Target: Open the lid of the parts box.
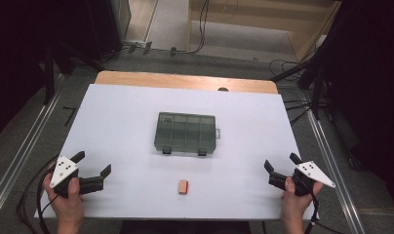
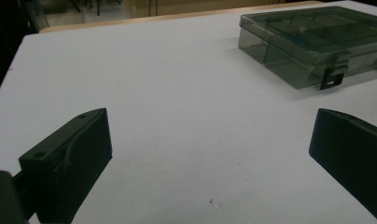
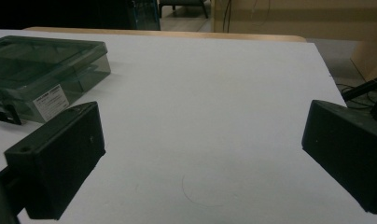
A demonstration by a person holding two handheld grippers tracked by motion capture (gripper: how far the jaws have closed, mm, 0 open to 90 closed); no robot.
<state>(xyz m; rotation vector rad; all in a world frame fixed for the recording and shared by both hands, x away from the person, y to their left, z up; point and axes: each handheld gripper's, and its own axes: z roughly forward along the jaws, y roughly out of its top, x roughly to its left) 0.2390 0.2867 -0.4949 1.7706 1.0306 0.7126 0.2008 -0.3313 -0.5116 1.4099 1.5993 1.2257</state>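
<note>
White sheet (image 1: pixel 136 117) covers the table, with a strip of bare wood at the far edge and dark floor and cables around it. I hold a gripper in each hand at the near edge, forearms coming in from below.

My left hand (image 1: pixel 68 202) wraps the handle of the left gripper (image 1: pixel 93 163) near the sheet's near left corner. The wrist sits low, the grey plate faces up, and the tool points forward and inward toward the middle of the table. Its jaws stand wide apart with bare sheet between them; in the left gripper view the box (image 2: pixel 312 44) lies ahead and to the right.

My right hand (image 1: pixel 295 204) mirrors this at the near right corner, gripping the right gripper (image 1: pixel 281 162), which angles forward and inward too. Its jaws are also spread fully, holding nothing, and in the right gripper view the box (image 3: pixel 42 74) lies ahead to the left.

That box (image 1: pixel 186 132) is a clear grey-green compartment case, lid shut, with two dark latches on its near side; it rests flat near the middle of the sheet, well apart from both grippers. A small orange block (image 1: pixel 183 186) lies on the sheet nearer to me than the box, between my two grippers and touching neither.
</note>
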